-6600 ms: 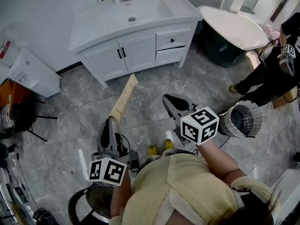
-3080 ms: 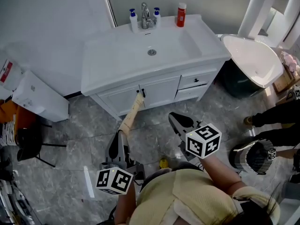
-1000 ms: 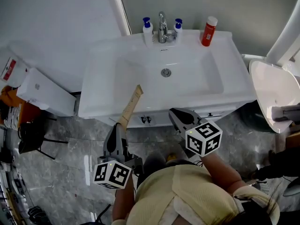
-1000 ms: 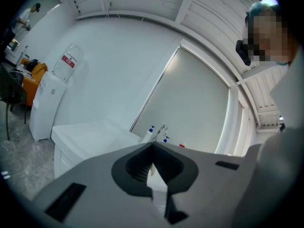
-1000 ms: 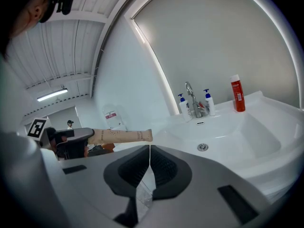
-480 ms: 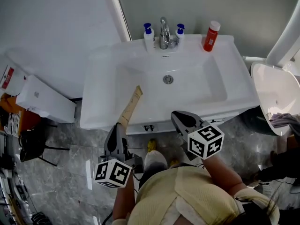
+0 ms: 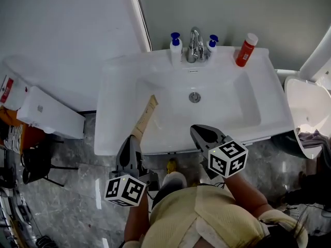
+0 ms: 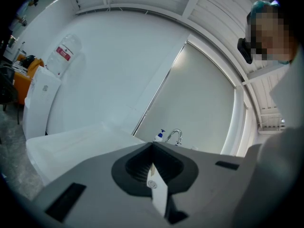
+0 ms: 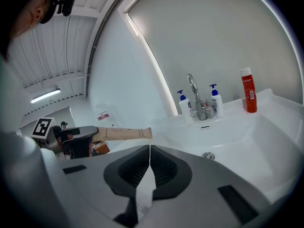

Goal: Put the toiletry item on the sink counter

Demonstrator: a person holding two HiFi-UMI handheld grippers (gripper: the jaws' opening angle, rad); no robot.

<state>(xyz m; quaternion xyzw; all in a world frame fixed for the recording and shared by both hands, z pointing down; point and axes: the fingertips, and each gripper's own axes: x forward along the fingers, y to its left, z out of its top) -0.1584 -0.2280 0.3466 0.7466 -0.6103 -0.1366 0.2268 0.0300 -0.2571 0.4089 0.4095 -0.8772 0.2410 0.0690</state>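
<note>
- The left tool (image 7: pixel 130 142) is clamped on the tan tube (image 7: pixel 145 115), whose far end reaches past the white table's (image 7: pixel 113 107) front edge, over the basin's (image 7: pixel 227 105) left side.
- The table's left strip lies bare.
- The right tool (image 7: pixel 202 134), jaws together and empty, hovers at the front edge.

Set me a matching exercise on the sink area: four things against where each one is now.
1 beige tube
2 red bottle
3 faucet
4 drain

A back right corner of the counter
B held in the left tongs
C bottom of the basin
D between two blue-capped pump bottles

Pairs: 1-B, 2-A, 3-D, 4-C
</note>
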